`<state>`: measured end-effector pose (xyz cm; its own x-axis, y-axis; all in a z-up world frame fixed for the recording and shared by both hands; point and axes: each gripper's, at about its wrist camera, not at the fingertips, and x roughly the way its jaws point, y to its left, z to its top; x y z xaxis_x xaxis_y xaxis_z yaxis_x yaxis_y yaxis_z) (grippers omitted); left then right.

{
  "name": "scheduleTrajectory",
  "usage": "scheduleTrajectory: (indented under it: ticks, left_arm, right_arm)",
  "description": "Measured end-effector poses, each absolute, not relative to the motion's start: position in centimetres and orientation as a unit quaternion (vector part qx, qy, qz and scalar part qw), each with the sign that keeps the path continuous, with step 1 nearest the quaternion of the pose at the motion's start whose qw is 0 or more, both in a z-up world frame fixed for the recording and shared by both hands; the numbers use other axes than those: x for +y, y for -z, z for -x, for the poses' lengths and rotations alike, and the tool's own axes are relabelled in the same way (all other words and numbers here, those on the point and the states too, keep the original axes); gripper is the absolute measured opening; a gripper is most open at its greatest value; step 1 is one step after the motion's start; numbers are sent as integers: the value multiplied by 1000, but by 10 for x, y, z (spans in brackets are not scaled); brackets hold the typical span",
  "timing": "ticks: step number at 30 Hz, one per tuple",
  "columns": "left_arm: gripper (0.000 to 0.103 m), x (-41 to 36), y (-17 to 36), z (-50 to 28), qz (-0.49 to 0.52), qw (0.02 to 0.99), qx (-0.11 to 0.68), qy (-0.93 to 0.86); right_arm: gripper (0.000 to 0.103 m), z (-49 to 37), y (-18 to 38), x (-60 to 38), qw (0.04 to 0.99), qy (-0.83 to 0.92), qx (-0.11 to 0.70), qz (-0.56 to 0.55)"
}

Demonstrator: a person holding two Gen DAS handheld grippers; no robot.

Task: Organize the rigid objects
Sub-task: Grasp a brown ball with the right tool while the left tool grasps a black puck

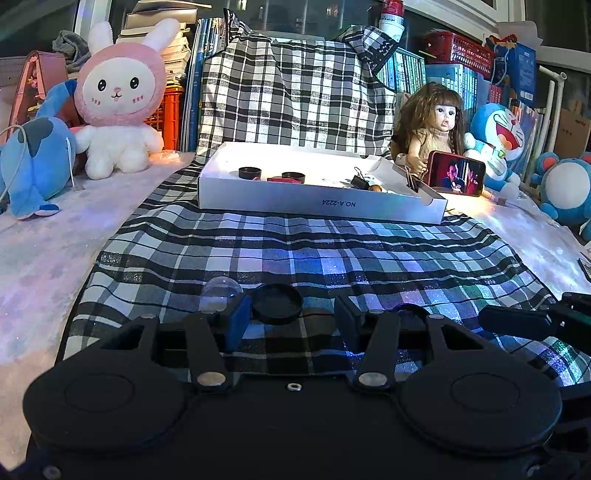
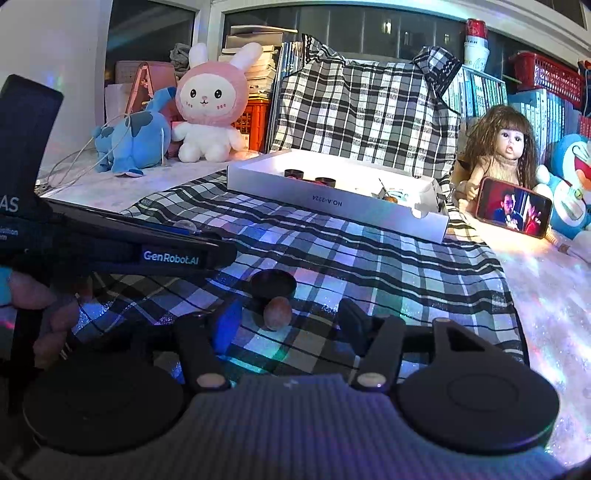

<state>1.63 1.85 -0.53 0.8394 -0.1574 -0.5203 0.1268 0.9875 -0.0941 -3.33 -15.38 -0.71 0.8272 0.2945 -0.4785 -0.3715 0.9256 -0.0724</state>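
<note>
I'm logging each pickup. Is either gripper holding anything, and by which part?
Neither holds yet. The black cap sits between the left gripper fingers, the brown ball between the right gripper fingers, untouched.

Dark window [image 2: 332, 26] behind book stacks [image 1: 406, 70]; plaid cloth [image 1: 295, 251] covers the table.

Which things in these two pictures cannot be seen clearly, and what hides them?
- White box contents: in both views its front wall hides the lower parts; the small items by the binder clip are too small to name.
- Clear dome: left wrist view, partly behind the left gripper finger.
- Left gripper's grip on the black lid: contact unclear.
- Small brown object: right wrist view, too dim to identify, between the right gripper fingers.
</note>
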Motion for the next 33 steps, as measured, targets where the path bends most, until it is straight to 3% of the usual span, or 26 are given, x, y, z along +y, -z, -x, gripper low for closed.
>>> scheduleTrajectory:
  ticks: [6, 18, 22, 24, 33]
  left_arm:
    - [43, 18, 7, -19, 28, 959, 272, 72]
    - [42, 12, 8, -25, 12, 959, 276, 63]
    - [35, 11, 8, -27, 13, 959, 276, 63]
    - [30, 11, 8, -27, 14, 959, 277, 63]
    - [30, 11, 6, -26, 20, 958, 278, 64]
  right_arm:
    - [55, 33, 9, -153, 953, -169, 237, 81]
    - [41, 33, 11, -148, 950, -183, 238, 87]
    - [34, 33, 11, -148, 948, -191, 239, 84]
    - [32, 33, 11, -148, 948, -196, 240, 80]
    - [24, 33, 10, -150, 949, -193, 240, 69]
